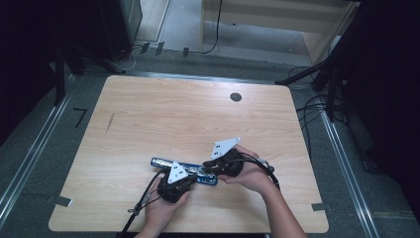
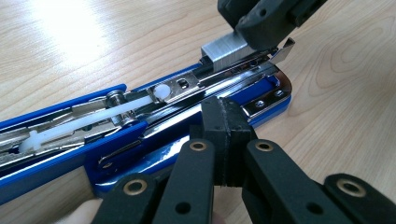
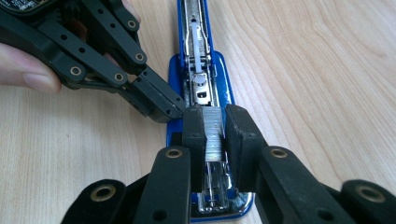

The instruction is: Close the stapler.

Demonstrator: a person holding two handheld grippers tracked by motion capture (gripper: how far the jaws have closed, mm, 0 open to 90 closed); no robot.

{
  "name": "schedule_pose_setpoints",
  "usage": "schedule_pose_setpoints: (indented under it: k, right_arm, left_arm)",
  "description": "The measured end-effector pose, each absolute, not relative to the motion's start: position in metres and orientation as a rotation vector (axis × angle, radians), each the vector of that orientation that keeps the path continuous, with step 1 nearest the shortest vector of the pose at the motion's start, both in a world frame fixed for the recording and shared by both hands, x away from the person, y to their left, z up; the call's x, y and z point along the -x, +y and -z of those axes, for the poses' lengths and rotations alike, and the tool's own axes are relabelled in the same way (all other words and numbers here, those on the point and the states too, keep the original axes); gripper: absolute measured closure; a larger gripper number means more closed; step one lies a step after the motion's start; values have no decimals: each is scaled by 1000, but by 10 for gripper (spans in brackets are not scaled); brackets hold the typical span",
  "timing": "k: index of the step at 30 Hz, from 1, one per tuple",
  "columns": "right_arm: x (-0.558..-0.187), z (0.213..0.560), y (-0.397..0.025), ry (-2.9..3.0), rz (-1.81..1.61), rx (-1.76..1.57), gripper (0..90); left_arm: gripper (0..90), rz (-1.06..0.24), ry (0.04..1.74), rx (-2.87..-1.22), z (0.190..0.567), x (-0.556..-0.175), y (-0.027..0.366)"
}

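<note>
A blue stapler (image 1: 162, 162) lies opened flat on the wooden table, its metal magazine (image 2: 187, 84) facing up with a white pusher rod (image 2: 93, 119) inside. My right gripper (image 3: 215, 126) is shut on a strip of staples (image 3: 214, 135) and holds it just over the front end of the magazine. The same strip (image 2: 224, 49) sits under the right gripper's pads (image 2: 266, 23) in the left gripper view. My left gripper (image 2: 228, 116) is shut, its pads pressed together, and its tip rests against the stapler's blue side (image 3: 173, 70) next to the strip.
The stapler lies near the front middle of the table (image 1: 173, 114). A small dark round hole (image 1: 236, 97) is at the back right of the tabletop. Cables run on the floor beyond the table's right edge (image 1: 309, 119).
</note>
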State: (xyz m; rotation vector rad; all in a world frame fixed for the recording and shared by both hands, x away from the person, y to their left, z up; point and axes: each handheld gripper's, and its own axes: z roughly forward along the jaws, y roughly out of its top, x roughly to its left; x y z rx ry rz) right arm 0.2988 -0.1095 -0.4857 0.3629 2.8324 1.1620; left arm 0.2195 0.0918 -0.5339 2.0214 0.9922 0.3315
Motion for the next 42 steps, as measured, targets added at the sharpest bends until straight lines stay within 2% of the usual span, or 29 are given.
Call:
schedule_pose_setpoints:
  k: [42]
  right_arm:
    - [-299,491,-107,2877,-1090,-323,796]
  left_arm:
    - [900,-330,994,-2019,534,-219,92]
